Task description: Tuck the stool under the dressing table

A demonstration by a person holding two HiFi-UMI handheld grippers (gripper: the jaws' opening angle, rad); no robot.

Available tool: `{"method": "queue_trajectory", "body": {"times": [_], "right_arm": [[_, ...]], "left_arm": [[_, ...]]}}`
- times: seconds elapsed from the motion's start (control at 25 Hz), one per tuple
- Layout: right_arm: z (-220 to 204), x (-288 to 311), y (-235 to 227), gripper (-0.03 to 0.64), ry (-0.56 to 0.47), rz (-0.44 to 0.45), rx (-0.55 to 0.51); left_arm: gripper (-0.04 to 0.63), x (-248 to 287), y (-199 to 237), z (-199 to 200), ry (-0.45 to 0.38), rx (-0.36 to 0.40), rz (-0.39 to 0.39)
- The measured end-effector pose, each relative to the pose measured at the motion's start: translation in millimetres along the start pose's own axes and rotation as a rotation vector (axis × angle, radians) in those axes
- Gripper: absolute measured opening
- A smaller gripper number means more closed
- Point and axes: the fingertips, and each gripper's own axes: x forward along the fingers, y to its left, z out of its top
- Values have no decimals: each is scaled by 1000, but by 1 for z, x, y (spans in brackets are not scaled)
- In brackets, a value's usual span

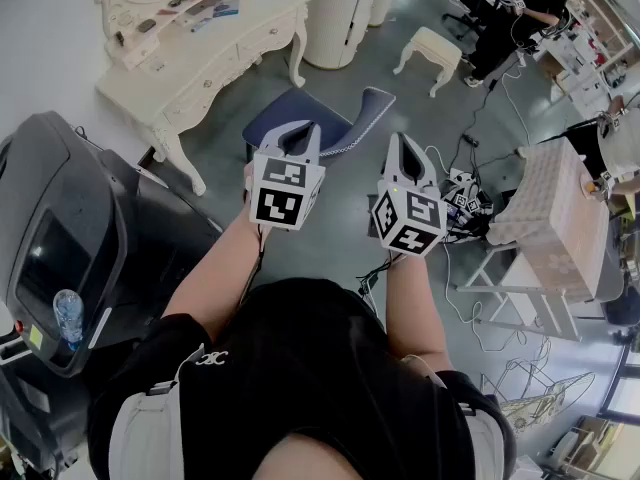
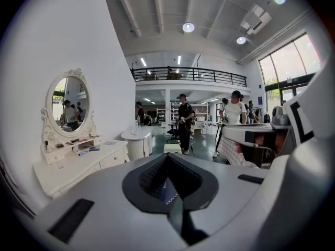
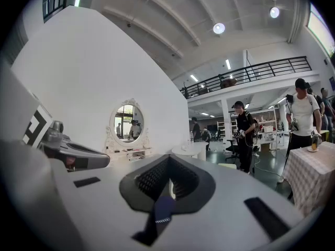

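Grey workshop floor (image 1: 300, 238). The left gripper (image 1: 299, 130) and right gripper (image 1: 405, 141) both have their jaws pressed together, empty. The stool (image 1: 432, 48) stands well beyond them, rightward, and the dressing table (image 1: 215, 53) beyond-left. The blue chair (image 1: 352, 126) just past the jaws could block the stool's path.

Cream dressing table (image 1: 232, 56), cream stool (image 1: 433, 47)

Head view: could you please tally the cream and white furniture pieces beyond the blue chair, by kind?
cream carved dressing table with oval mirror: 1
cream cushioned stool with curved legs: 1
white round pedestal table: 1
Total: 3
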Motion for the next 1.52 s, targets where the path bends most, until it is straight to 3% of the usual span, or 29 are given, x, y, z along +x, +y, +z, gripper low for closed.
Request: {"method": "queue_trajectory", "body": {"times": [0.28,0.72,1.2,1.52], "right_arm": [[-9,0,-20,8,20,3,23],[-25,-4,-45,8,63,46,9],[-38,-5,-101,8,76,99,11],[-46,-6,-136,8,99,102,31]], "left_arm": [[6,13,-11,-8,27,-42,2],[6,26,-30,-21,65,1,29],[6,58,-65,-23,90,-10,82],[6,82,-100,-28,130,28,65]]}}
